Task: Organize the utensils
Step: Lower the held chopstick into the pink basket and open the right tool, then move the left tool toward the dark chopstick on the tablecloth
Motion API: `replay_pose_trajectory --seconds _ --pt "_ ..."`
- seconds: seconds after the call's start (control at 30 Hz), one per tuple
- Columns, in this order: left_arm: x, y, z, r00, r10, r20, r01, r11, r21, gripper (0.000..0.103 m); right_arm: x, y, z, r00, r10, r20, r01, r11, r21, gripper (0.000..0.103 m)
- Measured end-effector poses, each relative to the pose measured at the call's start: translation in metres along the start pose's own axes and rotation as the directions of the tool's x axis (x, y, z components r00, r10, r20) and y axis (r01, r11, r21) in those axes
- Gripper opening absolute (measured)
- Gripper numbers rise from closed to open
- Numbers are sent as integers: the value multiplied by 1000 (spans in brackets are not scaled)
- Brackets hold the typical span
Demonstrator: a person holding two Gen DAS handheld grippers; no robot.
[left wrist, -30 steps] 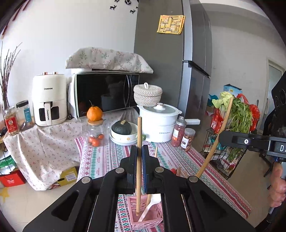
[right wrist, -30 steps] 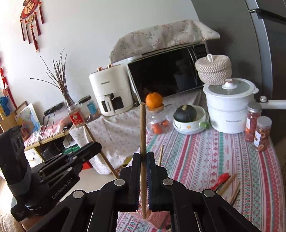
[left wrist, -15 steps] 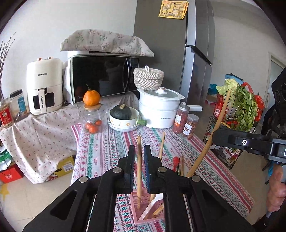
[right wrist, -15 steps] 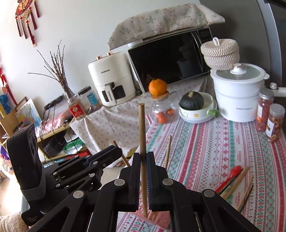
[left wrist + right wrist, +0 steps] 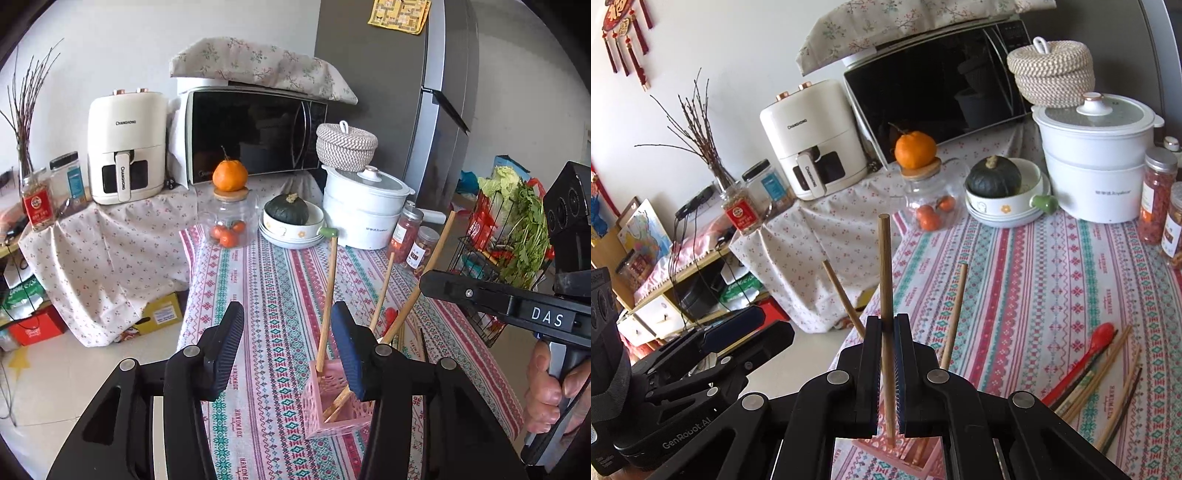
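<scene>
While its jaws are opening, the left gripper (image 5: pixel 286 347) hangs over the near edge of the bench (image 5: pixel 280 273), its ribbed blue pads (image 5: pixel 227 350) spread apart and pressing on nothing; one wooden chopstick (image 5: pixel 328 295) stands between them, close to the right-hand pad, with its lower end inside the pink holder (image 5: pixel 325 402). That holder is a small square basket with lattice walls, sitting on the striped tablecloth just below the gripper. Two more light wooden chopsticks lean in it, tilted toward the right.

The right gripper (image 5: pixel 886 369) is pressed together on another chopstick (image 5: pixel 884 288), a plain round stick of pale brown wood held nearly upright, its blunt top rising well above the jaws and its lower tip reaching down into the pink holder (image 5: pixel 882 448). A hand (image 5: pixel 550 387) grips that tool's handle at the right edge of the left wrist view.

Further right on the cloth lie the loose utensils (image 5: pixel 1097 365): a red spoon (image 5: pixel 1102 332) with a long handle, and several chopsticks in pale and dark wood, laid roughly parallel in a slanting bundle.

Beyond them stand a glass jar (image 5: pixel 229 225) with an orange on its lid, a bowl (image 5: pixel 291 225) holding a dark green squash, a white pot (image 5: pixel 365 210), a microwave (image 5: pixel 255 133) and a white air fryer (image 5: pixel 127 147).
</scene>
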State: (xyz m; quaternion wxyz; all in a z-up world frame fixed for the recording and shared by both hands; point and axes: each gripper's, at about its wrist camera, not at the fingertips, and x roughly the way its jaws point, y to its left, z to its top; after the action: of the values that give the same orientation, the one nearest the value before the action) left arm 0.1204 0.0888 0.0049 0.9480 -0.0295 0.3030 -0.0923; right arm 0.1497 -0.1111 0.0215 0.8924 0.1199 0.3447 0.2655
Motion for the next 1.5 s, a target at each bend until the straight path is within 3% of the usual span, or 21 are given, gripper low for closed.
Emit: replay_pose_trajectory --seconds 0.27,0.43,0.57,0.77,1.0,1.3,1.5 --pt "9 7 -11 997 11 -79 -10 1000 5 52 33 -2 -6 996 -39 -75 39 999 7 8" --pt "10 7 -15 992 -24 -124 22 1000 -11 53 29 -6 -3 997 -27 -72 29 999 35 13" --pt "7 3 -16 989 -40 -144 38 999 -16 62 10 -7 1 999 -20 -38 21 999 31 33" --pt "3 -6 -18 981 -73 -177 70 997 -25 69 -29 -17 4 1000 -31 4 31 999 25 51" --pt "-7 -24 -20 971 -116 -210 117 993 -6 76 -65 -42 -7 992 -126 25 126 992 5 75" --pt "-26 -73 -20 966 -157 -206 179 979 93 87 -93 -83 -31 955 -295 -36 296 955 28 91" --pt "-21 -122 -27 950 -178 -256 223 962 159 89 -109 -119 -48 929 -359 -87 365 929 68 92"
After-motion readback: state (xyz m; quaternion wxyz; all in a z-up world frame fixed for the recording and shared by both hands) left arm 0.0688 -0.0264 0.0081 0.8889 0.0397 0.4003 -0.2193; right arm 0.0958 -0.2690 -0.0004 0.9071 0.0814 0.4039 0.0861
